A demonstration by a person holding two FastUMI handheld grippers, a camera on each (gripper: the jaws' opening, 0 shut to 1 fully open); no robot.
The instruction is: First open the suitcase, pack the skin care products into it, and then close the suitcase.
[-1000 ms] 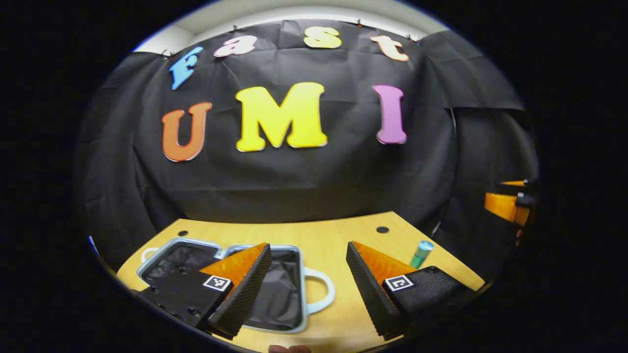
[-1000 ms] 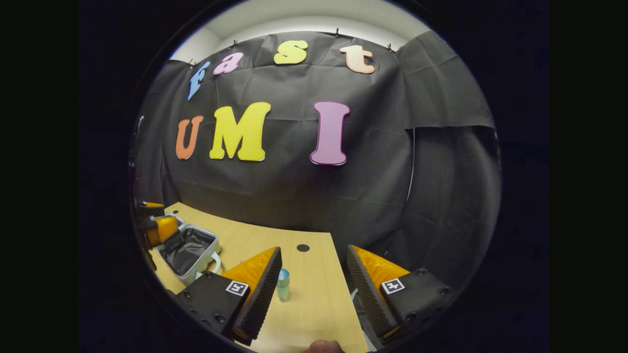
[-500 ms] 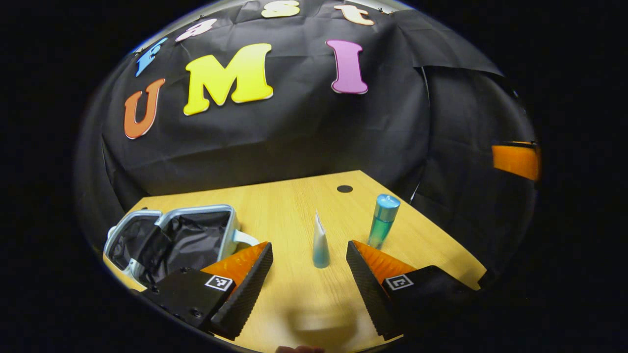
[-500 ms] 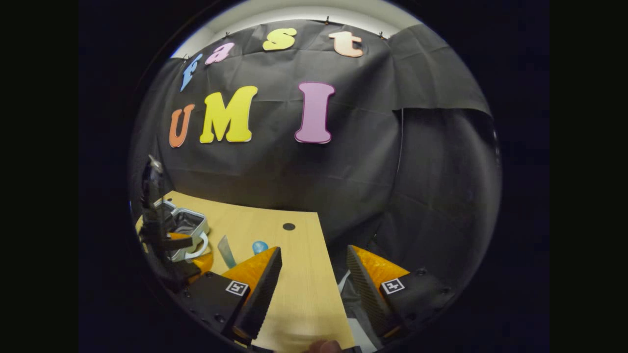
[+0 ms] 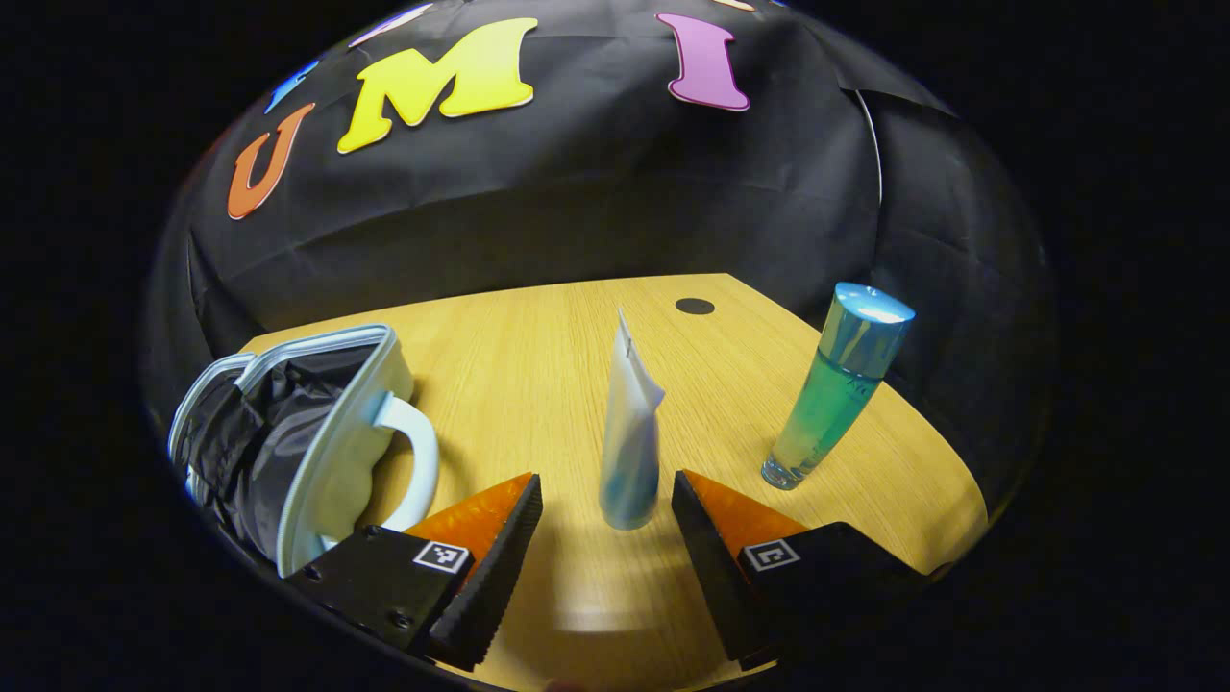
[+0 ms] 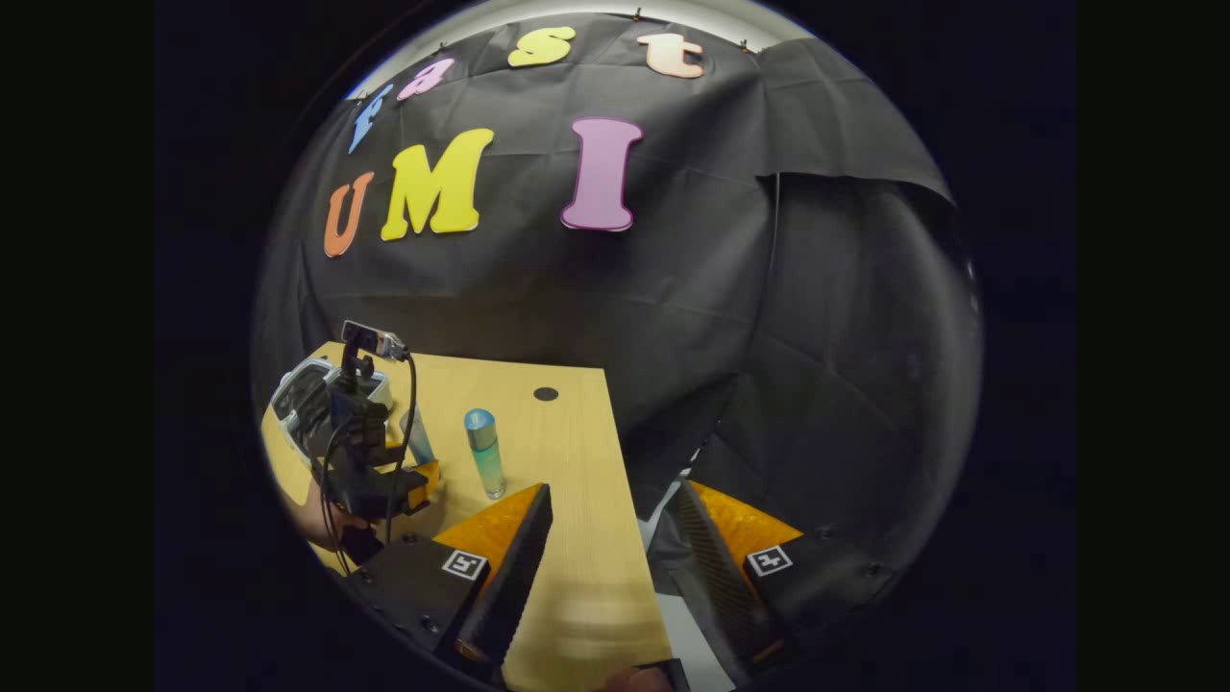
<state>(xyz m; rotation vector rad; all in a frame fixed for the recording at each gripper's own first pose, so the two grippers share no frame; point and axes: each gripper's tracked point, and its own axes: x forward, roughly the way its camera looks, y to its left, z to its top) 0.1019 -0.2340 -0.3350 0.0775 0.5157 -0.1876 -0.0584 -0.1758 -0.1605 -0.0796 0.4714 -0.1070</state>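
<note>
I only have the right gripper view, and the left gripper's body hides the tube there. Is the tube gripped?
Observer: No. The tube stands upright, cap down, between the left gripper's open fingers, and neither finger touches it.
Operator: Is the suitcase ready to take it?
Observer: Yes. The suitcase lies open with its black lining showing and its handle facing the tube.

Your table (image 5: 538, 365) looks like matt, grained wood. The tube (image 5: 629, 442) seems smooth plastic, the bottle (image 5: 828, 389) glossy and see-through with a shiny cap, the suitcase (image 5: 332, 452) lined with crinkled black cloth.
</note>
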